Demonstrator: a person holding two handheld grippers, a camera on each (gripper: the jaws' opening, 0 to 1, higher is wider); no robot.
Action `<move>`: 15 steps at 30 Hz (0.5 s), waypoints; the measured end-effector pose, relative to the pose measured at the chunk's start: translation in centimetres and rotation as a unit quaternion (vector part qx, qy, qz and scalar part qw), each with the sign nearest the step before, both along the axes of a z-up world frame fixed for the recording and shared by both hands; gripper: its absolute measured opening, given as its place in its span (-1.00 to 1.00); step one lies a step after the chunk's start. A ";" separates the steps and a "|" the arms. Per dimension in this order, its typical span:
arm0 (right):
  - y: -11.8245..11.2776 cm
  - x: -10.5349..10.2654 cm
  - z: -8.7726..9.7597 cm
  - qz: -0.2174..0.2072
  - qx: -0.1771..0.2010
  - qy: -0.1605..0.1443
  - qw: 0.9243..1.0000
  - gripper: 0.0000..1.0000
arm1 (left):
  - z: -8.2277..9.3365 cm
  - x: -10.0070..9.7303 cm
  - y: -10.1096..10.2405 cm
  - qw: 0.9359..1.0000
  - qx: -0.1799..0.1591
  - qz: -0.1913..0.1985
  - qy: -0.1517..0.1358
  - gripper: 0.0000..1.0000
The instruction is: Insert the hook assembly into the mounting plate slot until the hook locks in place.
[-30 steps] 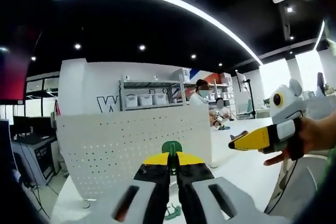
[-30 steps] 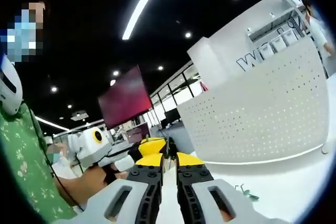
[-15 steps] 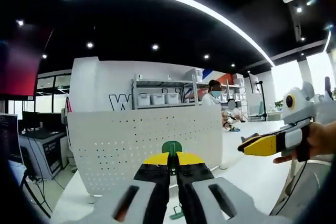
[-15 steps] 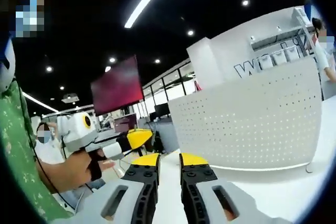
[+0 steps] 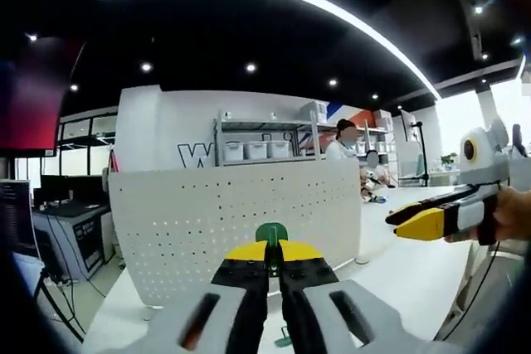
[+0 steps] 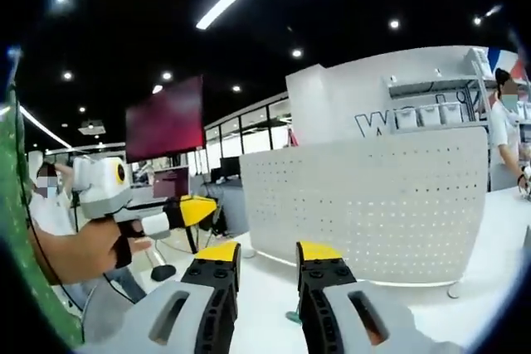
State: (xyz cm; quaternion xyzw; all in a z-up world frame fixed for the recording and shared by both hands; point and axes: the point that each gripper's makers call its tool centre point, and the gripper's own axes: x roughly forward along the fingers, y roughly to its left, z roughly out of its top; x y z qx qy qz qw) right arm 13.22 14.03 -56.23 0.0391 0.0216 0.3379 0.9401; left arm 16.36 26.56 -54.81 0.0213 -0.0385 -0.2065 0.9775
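Left gripper view: left gripper (image 5: 267, 253) has black jaws w/ yellow tips, white housing behind; jaws pressed together on a green hook assembly (image 5: 270, 234), a rounded plastic tab poking up between the tips. Just beyond stands the mounting plate (image 5: 241, 225), a white curved perforated panel w/ regular rows of small holes, upright on a white table (image 5: 415, 279). A second small green piece (image 5: 284, 339) lies on the table below the jaws. At right edge, right gripper (image 5: 415, 220) held roughly level by a hand (image 5: 510, 217), yellow tips pointing left.

Right gripper view: right gripper (image 6: 267, 252) jaws apart, nothing between them. Same plate (image 6: 373, 205) ahead. Left gripper (image 6: 192, 209) at left, gripped by a hand (image 6: 99, 242), forearm coming in from the left edge, green patterned sleeve (image 6: 33, 304) beside it. Bkgd: red screen (image 6: 164, 120), shelving, people at right.
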 end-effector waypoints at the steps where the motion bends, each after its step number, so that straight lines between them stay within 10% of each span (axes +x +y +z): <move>1: -0.1 0.1 0.0 -0.001 0.000 0.000 1.000 -0.43 | 0.0 0.2 0.1 1.000 0.000 0.002 0.001 -0.93; 15: -0.6 2.2 -0.1 -0.028 -0.029 -0.026 0.999 0.12 | 1.7 4.0 1.1 0.999 -0.009 0.039 -0.012 -0.93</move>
